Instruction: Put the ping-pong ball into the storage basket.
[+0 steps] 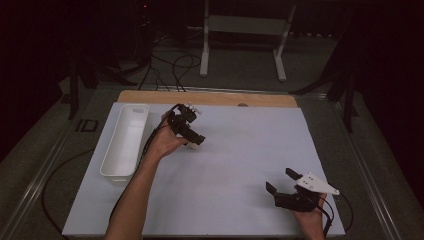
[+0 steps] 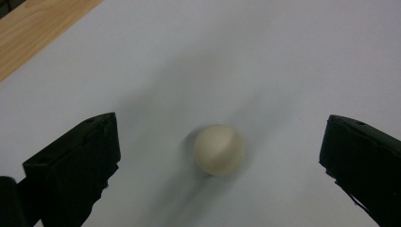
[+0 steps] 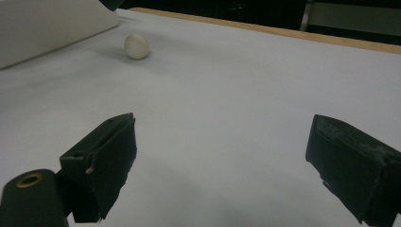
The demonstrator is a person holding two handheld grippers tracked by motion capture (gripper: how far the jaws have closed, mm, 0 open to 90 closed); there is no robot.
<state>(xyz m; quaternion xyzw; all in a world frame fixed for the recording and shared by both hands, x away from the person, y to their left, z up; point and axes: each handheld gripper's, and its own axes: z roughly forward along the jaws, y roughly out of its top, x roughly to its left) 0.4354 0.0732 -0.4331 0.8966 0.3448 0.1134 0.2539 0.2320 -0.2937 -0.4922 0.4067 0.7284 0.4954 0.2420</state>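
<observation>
Left tongs [image 2: 220, 156]: jaws spread wide, holding nothing, poised over white surface [image 2: 283, 56]. Cream ball [image 2: 219, 150]: between the jaws, touching neither, roughly centred, resting on surface just right of white bin [image 1: 125, 140]. Right tongs [image 3: 222, 161]: wide open, empty, well apart from ball [image 3: 136, 46]. Risk, judged: uneven closing likely to nudge round ball and send it rolling off; pinch off-centre likely to squirt it out.
</observation>
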